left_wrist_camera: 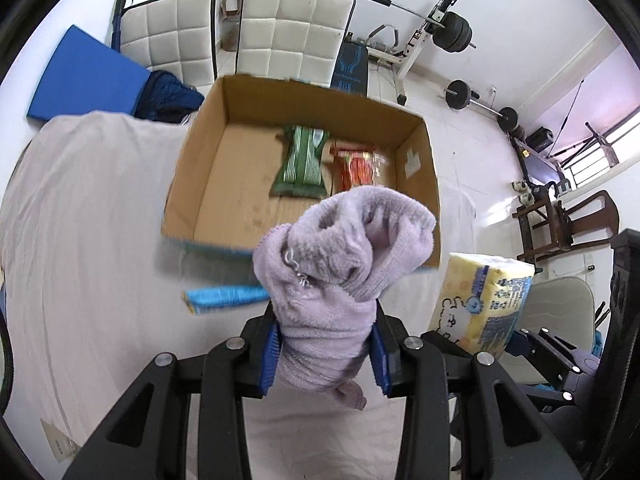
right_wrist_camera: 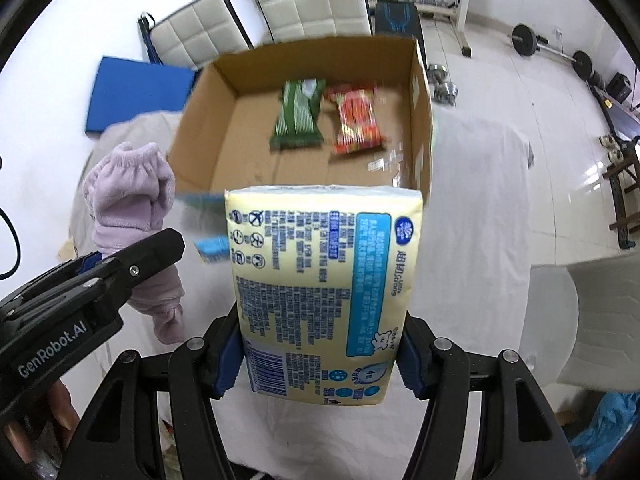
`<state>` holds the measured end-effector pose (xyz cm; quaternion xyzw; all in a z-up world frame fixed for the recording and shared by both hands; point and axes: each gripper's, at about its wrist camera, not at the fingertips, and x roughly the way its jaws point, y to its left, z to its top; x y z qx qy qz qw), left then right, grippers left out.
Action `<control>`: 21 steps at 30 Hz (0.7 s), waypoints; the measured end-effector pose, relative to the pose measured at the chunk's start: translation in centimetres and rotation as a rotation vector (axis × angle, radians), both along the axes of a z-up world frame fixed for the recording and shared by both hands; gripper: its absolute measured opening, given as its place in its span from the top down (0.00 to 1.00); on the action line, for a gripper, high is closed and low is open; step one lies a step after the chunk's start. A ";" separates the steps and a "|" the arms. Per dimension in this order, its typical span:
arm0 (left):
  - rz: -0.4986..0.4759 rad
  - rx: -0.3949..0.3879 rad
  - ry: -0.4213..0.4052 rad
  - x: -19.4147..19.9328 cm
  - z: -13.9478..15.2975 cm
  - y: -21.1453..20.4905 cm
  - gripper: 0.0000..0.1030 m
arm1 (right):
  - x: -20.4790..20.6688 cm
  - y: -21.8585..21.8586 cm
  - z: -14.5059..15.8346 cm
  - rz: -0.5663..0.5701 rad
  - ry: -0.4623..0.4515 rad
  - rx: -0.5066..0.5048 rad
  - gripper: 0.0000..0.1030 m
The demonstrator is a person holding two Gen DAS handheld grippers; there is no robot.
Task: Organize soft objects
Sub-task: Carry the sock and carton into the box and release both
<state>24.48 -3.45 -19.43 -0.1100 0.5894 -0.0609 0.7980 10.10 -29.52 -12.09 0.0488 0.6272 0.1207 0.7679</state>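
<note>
My left gripper [left_wrist_camera: 325, 356] is shut on a fluffy lilac cloth [left_wrist_camera: 340, 256] and holds it above the white-covered table, just in front of an open cardboard box [left_wrist_camera: 208, 168]. The cloth also shows in the right wrist view [right_wrist_camera: 132, 196]. My right gripper [right_wrist_camera: 320, 354] is shut on a yellow tissue pack [right_wrist_camera: 320, 280], held upright before the box [right_wrist_camera: 208, 128]. The pack also shows at the right of the left wrist view [left_wrist_camera: 484, 300]. In the box lie a green packet [left_wrist_camera: 302, 160] and a red-orange packet [left_wrist_camera: 358, 170].
A blue flat packet [left_wrist_camera: 224, 298] lies on the white cloth-covered table [left_wrist_camera: 88, 220] before the box. Two white padded chairs [left_wrist_camera: 292, 32], a blue mat [left_wrist_camera: 88, 76] and weight equipment [left_wrist_camera: 452, 32] stand behind. Wooden furniture [left_wrist_camera: 560, 220] is at right.
</note>
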 end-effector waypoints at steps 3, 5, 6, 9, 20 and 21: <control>-0.005 -0.006 0.015 2.8 -0.2 0.5 0.66 | 2.8 0.4 0.5 -0.007 -0.015 0.009 0.36; -0.007 -0.011 0.042 4.8 -0.6 1.1 0.66 | 4.9 0.7 0.0 -0.006 -0.018 -0.010 0.36; -0.005 -0.011 0.055 5.7 -0.9 1.4 0.66 | 5.8 0.9 -0.3 -0.007 -0.017 -0.017 0.36; 0.000 -0.013 0.103 8.7 -3.0 2.2 0.66 | 9.0 1.2 -2.7 -0.019 0.023 -0.037 0.36; -0.012 0.021 0.249 17.7 -10.5 2.4 0.66 | 15.5 1.8 -12.5 -0.051 0.167 -0.110 0.36; -0.012 0.021 0.258 18.2 -11.0 2.4 0.66 | 15.8 2.0 -13.2 -0.046 0.176 -0.120 0.36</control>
